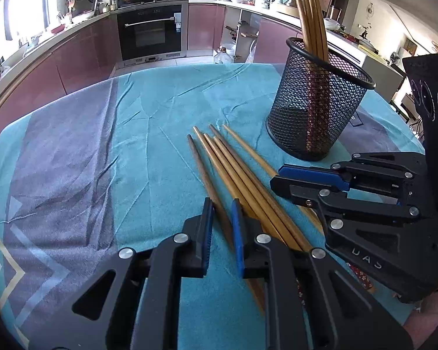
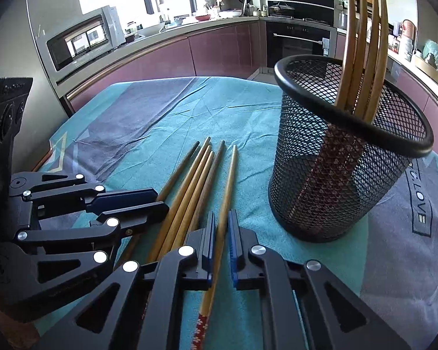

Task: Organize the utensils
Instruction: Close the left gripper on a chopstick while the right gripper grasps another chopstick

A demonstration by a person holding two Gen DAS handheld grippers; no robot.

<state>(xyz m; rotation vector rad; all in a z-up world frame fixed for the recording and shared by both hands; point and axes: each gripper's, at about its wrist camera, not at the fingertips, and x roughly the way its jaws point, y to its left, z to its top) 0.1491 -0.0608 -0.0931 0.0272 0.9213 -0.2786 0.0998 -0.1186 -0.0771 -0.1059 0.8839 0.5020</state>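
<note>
Nearest the cameras, the right gripper point(image 2: 220, 245) straddles the rightmost loose chopstick point(image 2: 229, 186), its blue pads close on either side with a sliver of gap showing, so it is not yet clenched. The left gripper point(image 1: 222, 233) sits parted around the darkest, leftmost chopstick point(image 1: 207, 180), also released. Between them lie the remaining chopsticks point(image 1: 242, 180), fanned on the teal tablecloth point(image 1: 149, 134) toward its near edge, tips pointing away. These sticks look light, stiff and smooth, likely to roll or pivot if pinched off-centre; the patterned red handle end point(image 2: 200, 329) is thicker and should offer the surer hold, though a grip nearer mid-length would balance better for tipping upright. Further back, toward the cloth's right side, stands the black mesh holder point(image 2: 335, 175), with four chopsticks point(image 2: 362, 43) leaning inside against its far rim.
</note>
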